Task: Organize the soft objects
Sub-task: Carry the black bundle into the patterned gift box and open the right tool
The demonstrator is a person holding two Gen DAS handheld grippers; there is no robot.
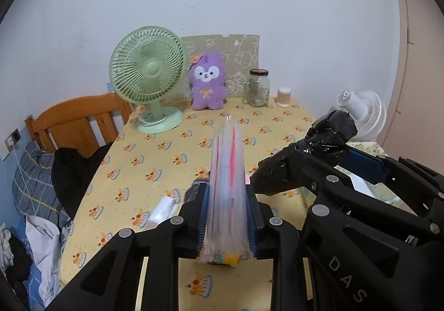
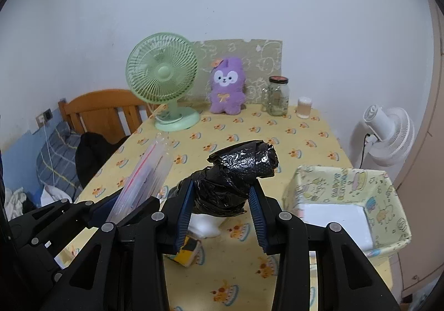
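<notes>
You had both soft things lifted clear of the table [image 2: 305,127] — left gripper [image 1: 226,216] clenched on the clear bag [image 1: 226,172], right gripper [image 2: 220,200] pinching the black roll [image 2: 238,169] — probably bound for the box [image 2: 388,200] alongside.

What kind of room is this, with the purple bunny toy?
Probably a bedroom. A wooden bed frame with a checked pillow stands beside the table, which has a cake-print cloth, a green fan and the purple plush toy.
</notes>
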